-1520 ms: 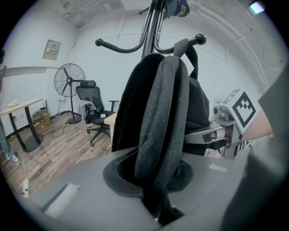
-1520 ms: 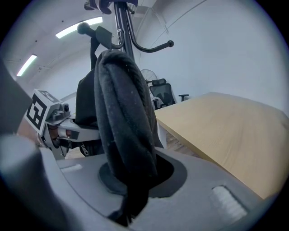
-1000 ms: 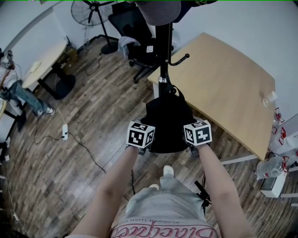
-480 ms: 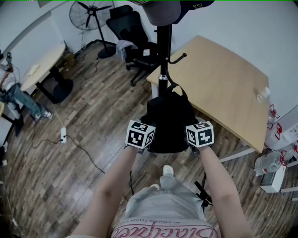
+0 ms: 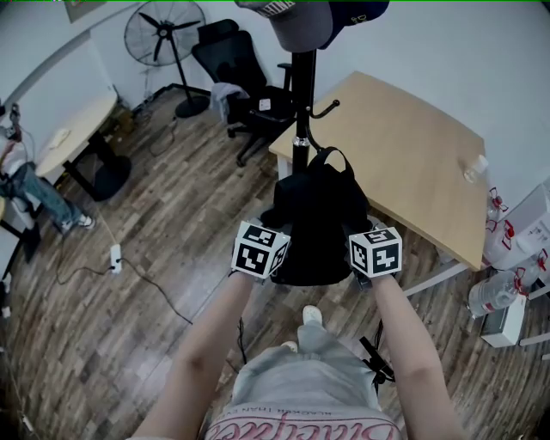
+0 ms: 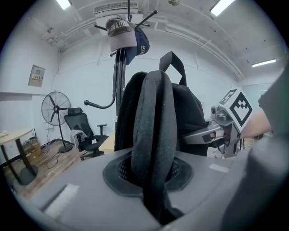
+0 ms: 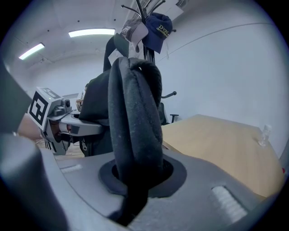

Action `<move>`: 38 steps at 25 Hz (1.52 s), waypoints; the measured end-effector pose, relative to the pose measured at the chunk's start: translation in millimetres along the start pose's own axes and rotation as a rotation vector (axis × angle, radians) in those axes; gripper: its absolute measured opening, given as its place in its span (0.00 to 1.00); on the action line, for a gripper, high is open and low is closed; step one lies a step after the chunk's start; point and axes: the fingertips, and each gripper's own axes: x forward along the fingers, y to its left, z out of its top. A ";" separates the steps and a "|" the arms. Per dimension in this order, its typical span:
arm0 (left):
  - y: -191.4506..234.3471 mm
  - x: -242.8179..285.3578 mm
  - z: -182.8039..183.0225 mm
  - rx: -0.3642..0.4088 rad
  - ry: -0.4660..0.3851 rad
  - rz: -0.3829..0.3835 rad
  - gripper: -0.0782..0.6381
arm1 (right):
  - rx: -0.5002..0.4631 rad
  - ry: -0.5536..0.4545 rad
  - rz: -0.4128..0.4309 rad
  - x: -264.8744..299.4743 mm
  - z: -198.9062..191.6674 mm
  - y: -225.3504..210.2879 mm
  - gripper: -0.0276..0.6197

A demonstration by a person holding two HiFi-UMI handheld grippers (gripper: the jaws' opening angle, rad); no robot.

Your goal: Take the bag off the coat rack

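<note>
A black backpack (image 5: 314, 219) hangs between my two grippers, just in front of the black coat rack pole (image 5: 301, 103). My left gripper (image 5: 265, 262) is shut on one padded shoulder strap (image 6: 153, 135), which runs down between its jaws. The right gripper (image 5: 369, 265) is shut on the other padded strap (image 7: 135, 135) the same way. In the left gripper view the bag's top loop (image 6: 174, 63) stands up free, to the right of the pole (image 6: 119, 81), with no hook through it. A curved hook (image 5: 331, 107) sticks out of the pole. Two caps (image 5: 301, 21) hang on top.
A wooden desk (image 5: 412, 163) stands right behind the rack, with a small bottle (image 5: 474, 168) on it. An office chair (image 5: 236, 73) and a floor fan (image 5: 163, 39) are at the back left. A power strip with cable (image 5: 114, 255) lies on the floor at left; large water bottles (image 5: 490, 296) stand at right.
The bag has shifted slightly right and away from the pole with both grippers still shut on its straps. Its top loop now shows clear of the pole. The view has tilted a little.
</note>
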 end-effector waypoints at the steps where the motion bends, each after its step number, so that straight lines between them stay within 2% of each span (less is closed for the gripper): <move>1: -2.0 -2.9 4.5 0.018 -0.010 -0.002 0.22 | -0.002 -0.011 -0.007 -4.7 2.8 1.0 0.11; 5: -8.8 -12.7 24.5 0.073 -0.061 -0.017 0.22 | 0.004 -0.068 -0.021 -25.4 16.6 2.9 0.11; 14: -29.3 -19.2 73.9 0.089 -0.150 -0.045 0.22 | -0.022 -0.176 -0.061 -67.2 50.4 -11.7 0.11; 24: -50.4 -21.8 118.5 0.094 -0.231 -0.040 0.22 | -0.130 -0.251 -0.112 -99.0 85.5 -33.2 0.11; 31: -59.5 -25.7 157.2 0.136 -0.301 -0.040 0.23 | -0.141 -0.304 -0.138 -120.8 112.2 -42.4 0.11; 38: -64.0 -24.2 184.0 0.148 -0.347 -0.047 0.23 | -0.155 -0.333 -0.157 -134.0 133.5 -52.4 0.11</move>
